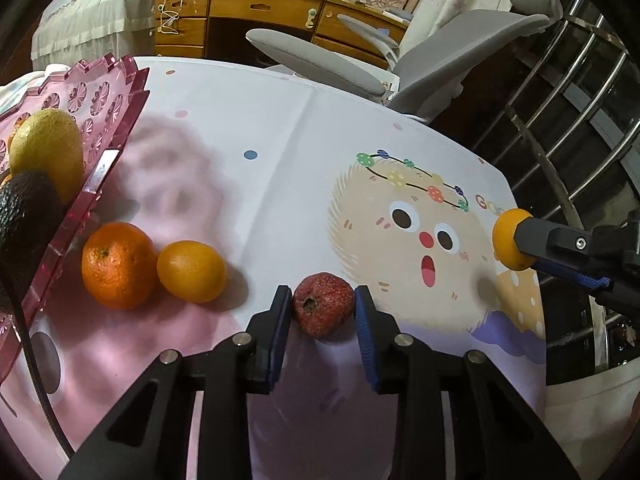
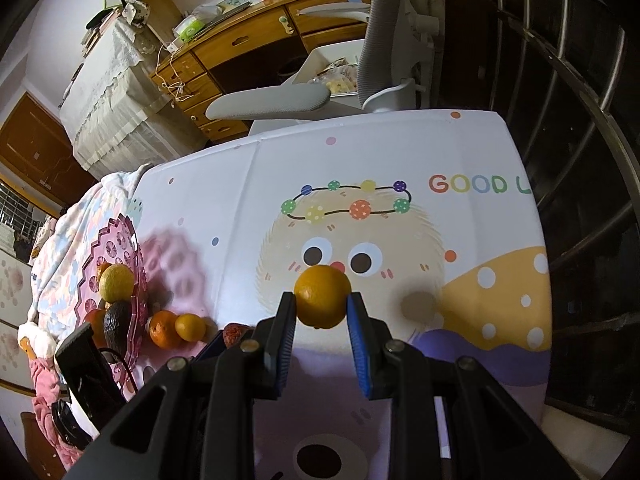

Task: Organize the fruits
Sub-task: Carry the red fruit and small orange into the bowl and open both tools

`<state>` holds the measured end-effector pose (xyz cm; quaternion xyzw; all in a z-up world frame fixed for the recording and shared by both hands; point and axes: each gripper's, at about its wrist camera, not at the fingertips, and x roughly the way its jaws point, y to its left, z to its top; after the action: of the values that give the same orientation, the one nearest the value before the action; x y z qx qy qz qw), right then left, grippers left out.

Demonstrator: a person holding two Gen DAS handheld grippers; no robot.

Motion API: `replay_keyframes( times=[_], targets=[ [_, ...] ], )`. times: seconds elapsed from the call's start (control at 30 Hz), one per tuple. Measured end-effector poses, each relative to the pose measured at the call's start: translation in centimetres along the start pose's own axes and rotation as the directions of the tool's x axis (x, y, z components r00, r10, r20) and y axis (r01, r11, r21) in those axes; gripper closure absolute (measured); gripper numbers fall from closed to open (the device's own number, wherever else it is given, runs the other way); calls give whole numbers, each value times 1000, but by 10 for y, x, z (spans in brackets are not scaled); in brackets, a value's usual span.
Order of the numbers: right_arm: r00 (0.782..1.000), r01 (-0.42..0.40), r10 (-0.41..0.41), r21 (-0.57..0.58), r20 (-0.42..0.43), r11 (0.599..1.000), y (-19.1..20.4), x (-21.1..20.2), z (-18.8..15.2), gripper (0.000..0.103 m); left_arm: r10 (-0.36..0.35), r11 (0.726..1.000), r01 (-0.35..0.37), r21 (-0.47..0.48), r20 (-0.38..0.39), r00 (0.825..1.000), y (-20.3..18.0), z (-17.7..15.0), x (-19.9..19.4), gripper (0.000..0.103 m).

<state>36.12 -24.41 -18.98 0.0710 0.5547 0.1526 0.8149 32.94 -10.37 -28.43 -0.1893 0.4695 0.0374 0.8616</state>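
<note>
On the pink tray [image 1: 120, 92] at the left of the desk [image 1: 260, 128], a lemon [image 1: 46, 148] and an avocado [image 1: 26, 208] are already kept, and a bit of one more orange fruit is seen behind them. So part of the job looks done. A red fruit [image 1: 324, 310] is clamped between the left tongs [image 1: 322, 312], low over the desk or on it; which one cannot be told. A small orange [image 2: 322, 296] is clamped by the right tongs [image 2: 322, 312] and is held up above the desk, well away from the tray. Two more fruits are left on the desk just beside the tray: a big orange [image 1: 118, 264] and a yellow orange [image 1: 191, 271], side by side and touching. Four fruits are not yet put in the tray, so about half the job is thought to be left.
</note>
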Motion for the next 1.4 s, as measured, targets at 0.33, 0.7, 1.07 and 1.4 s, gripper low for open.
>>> replay_keyframes(
  times=[0.33, 0.7, 1.07, 1.4],
  targets=[
    [1000, 20, -21, 23, 21, 1000, 17, -15, -10, 77, -73, 996, 71, 50, 35, 997, 10, 7, -50, 73],
    [996, 28, -30, 23, 89, 999, 84, -45, -27, 77, -173, 979, 167, 114, 49, 984, 55, 18, -116, 73],
    [993, 6, -10, 32, 119, 999, 170, -54, -56, 77, -209, 957, 197, 212, 32, 977, 128, 39, -166, 73],
    [998, 2, -4, 30, 59, 1000, 233, -28, -91, 77, -191, 961, 183, 207, 20, 981, 206, 55, -179, 73]
  ],
)
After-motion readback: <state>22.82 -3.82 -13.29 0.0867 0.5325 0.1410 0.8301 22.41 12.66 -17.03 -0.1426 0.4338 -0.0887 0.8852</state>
